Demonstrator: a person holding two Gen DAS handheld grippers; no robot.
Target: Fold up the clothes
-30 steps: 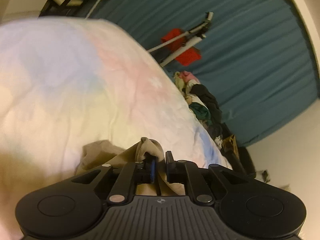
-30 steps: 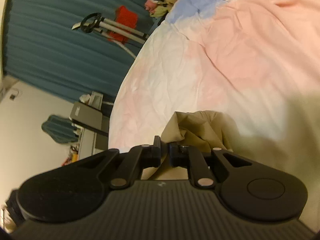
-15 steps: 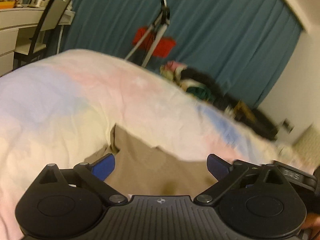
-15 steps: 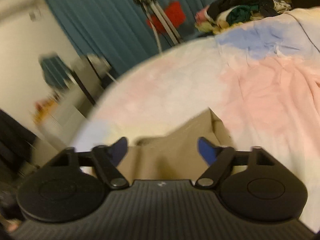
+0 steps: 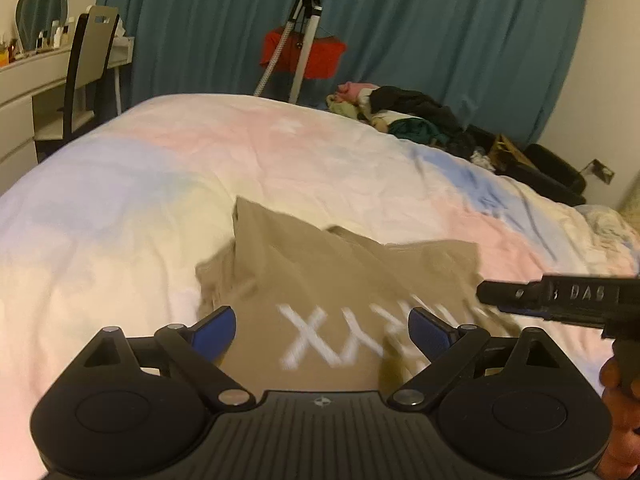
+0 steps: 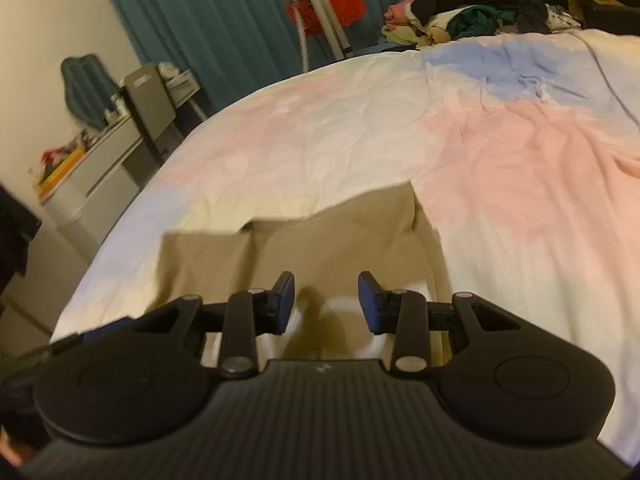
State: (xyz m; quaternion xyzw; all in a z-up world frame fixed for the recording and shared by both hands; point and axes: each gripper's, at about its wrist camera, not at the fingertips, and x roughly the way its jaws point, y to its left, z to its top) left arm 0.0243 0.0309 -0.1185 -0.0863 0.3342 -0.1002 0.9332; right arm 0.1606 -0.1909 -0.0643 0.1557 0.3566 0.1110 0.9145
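While both jaws stand clear of the cloth, the khaki T-shirt lies on the bed just ahead of and below the two tools, its white printed lettering facing up between the left fingers. The left hand-held gripper is spread wide, its blue pads either side of the print with nothing pinched. The right hand-held gripper has just been narrowing from a wider spread, yet a clear gap remains between its pads and they press on no fabric; the shirt only shows through that gap. In the left view the right tool's side juts in at the right edge, so the two hover close together over the same garment.

By my reading, a fold has just been laid down and released, and the work sits between folds. The shirt looks partly folded: one flap lies over the body ahead of the left fingers, and the far edges are uneven, with a corner poking up to the left.

The next move probably calls for picking fresh grasp points, likely the near hem or a side edge, pinching a single layer rather than the whole stack, and carrying it across evenly so the flap already laid is not dragged askew. The pile of other clothes waits well beyond, at the bed's far edge.
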